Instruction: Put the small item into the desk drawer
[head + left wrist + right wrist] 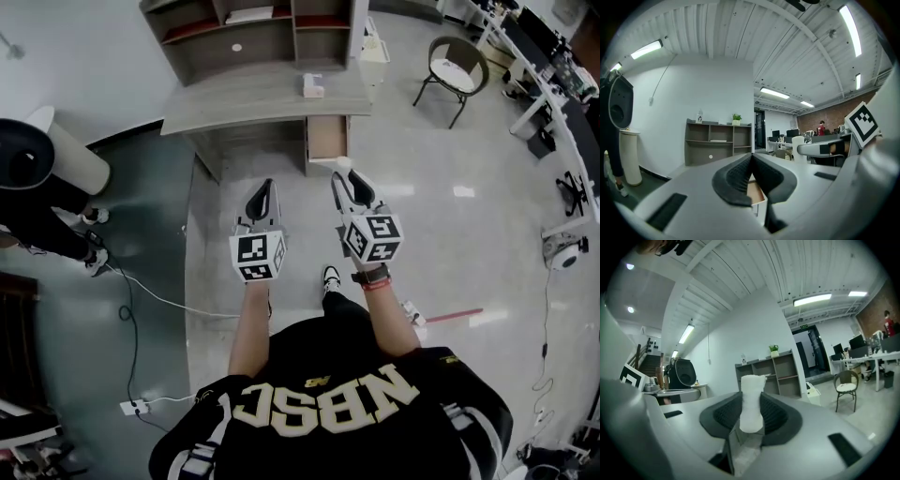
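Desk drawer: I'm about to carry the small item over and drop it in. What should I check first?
1. Small white item pinched between the right gripper pads: ok.
2. Desk drawer pulled open: ok.
3. Visible drawer bottom bare: ok; its rear part, cannot tell.
4. Left gripper shut, empty and held short of the drawer: ok.
5. Right gripper above the drawer opening: not ok; it hangs over the floor in front of the desk.
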